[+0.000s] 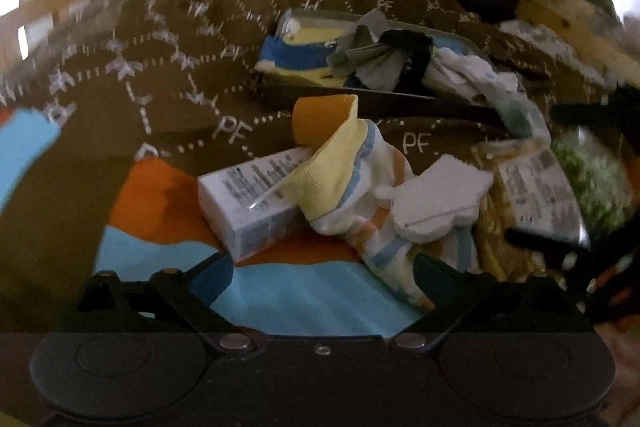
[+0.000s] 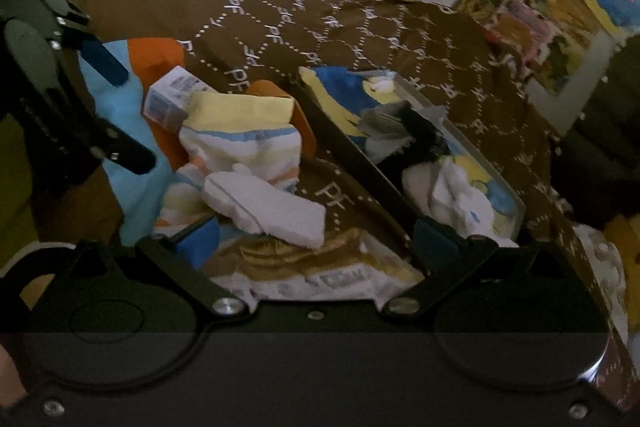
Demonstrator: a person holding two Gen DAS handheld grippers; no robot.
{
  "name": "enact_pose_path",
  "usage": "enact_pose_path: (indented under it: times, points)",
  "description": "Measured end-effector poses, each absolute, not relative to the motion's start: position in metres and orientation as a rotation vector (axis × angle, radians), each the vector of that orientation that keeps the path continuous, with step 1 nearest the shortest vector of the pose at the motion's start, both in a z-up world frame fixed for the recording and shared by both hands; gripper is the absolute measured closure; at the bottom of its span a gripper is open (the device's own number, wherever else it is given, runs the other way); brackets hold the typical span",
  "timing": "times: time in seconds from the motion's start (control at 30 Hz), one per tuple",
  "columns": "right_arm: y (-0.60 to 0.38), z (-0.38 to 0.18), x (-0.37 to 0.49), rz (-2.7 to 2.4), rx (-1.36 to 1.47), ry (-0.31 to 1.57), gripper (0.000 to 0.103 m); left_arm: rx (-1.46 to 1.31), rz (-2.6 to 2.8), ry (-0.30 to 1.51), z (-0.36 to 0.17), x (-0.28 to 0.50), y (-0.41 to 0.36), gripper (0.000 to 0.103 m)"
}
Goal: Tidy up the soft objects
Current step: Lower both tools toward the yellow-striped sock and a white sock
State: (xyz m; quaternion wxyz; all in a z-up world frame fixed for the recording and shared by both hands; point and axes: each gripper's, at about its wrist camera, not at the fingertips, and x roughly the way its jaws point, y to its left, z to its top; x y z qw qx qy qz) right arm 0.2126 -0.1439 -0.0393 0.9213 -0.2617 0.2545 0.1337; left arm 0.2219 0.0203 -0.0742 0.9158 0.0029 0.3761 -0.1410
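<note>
The right gripper (image 2: 316,239) is spread wide above a yellow packet (image 2: 304,259) on the patterned brown cloth (image 2: 340,31). Just ahead lies a white sock (image 2: 264,203) on a striped sock (image 2: 240,143), beside a small box (image 2: 168,99). To the right, a tray (image 2: 516,203) holds more socks. The left gripper (image 2: 116,107) hangs open at the left edge.

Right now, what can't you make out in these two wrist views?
- Box text: left view, too small and blurred, partly under the yellow-cuffed sock.
- Tray contents: right view, the near wall and right tool hide the lower part.
- Packet label: left view, motion blur.
- Yellow thing at the right edge: left view, blurred, unidentifiable.
</note>
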Motion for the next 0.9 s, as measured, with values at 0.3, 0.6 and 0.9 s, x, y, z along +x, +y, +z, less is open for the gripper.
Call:
enact_pose_path:
  times: [0.3, 0.6, 0.9]
  points:
    - [-0.125, -0.059, 0.226, 0.334, -0.594, 0.558, 0.001, -0.225, -0.304, 0.839, -0.088, 0.246, 0.029, 0.009]
    - [-0.118, -0.075, 0.236, 0.342, -0.638, 0.566, 0.003, -0.275, -0.305, 0.843, -0.098, 0.267, 0.023, 0.014]
    - [-0.108, -0.089, 0.244, 0.351, -0.690, 0.571, 0.015, -0.319, -0.300, 0.850, -0.101, 0.271, 0.023, 0.025]
